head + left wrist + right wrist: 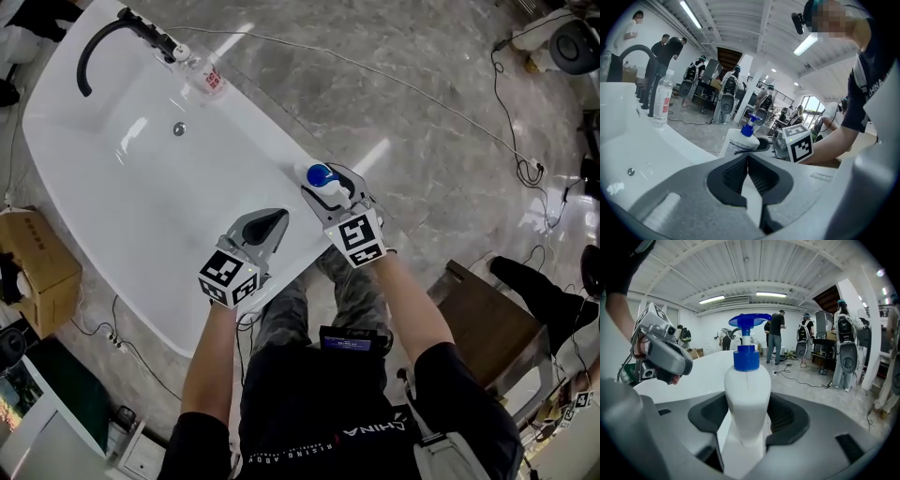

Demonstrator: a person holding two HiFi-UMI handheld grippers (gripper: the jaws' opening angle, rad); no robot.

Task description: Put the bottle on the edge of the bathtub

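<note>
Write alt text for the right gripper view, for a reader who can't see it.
The right tongs clamp a white pump bottle with a blue pump head, upright and centred in the frame. Behind it lies the white bathtub, with the left tongs at left; people stand in a bright hall beyond.

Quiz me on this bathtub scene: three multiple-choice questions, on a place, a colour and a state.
1. Where does the clear water bottle stand?
A) on the bathtub rim beside the black faucet
B) on the floor
C) lying inside the tub

2. What colour is the pump head of the pump bottle?
A) red
B) blue
C) green

3. How do the jaws of the left gripper stand?
A) gripping the pump bottle
B) wide apart
C) together, empty

Answers: A, it stands on the rim by the faucet; B, the right gripper view shows it blue; C, the pads meet with nothing between.
</note>
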